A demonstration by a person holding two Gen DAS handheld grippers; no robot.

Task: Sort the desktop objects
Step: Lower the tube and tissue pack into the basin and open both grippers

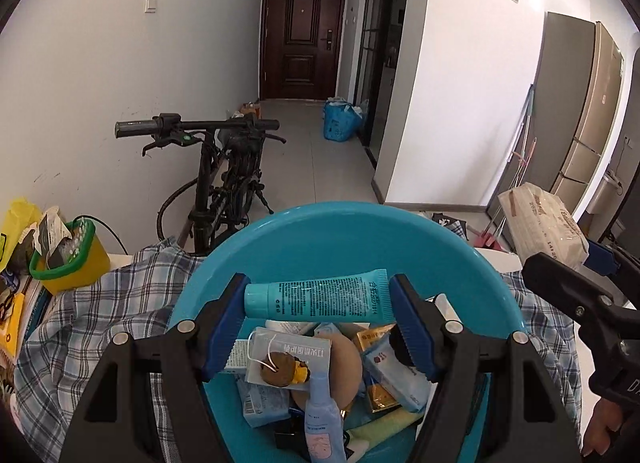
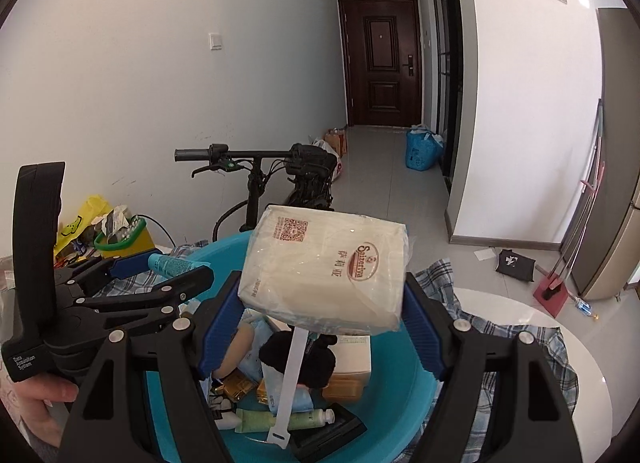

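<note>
Left gripper (image 1: 318, 319) fingers clamped on teal tube (image 1: 318, 297), right gripper (image 2: 322, 327) clamped on tissue pack (image 2: 326, 267), both over blue basin (image 1: 460, 255) on desk; pack grip looks shallow-ish, could slip, miss basin

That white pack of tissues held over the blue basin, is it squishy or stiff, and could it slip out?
The tissue pack probably squashes easily: its clear wrap wrinkles where the right gripper clamps it. It looks light for its bulk, hanging over the blue basin with nothing under it. The glossy film could be slippery, though the ribbed jaws likely hold it.
</note>
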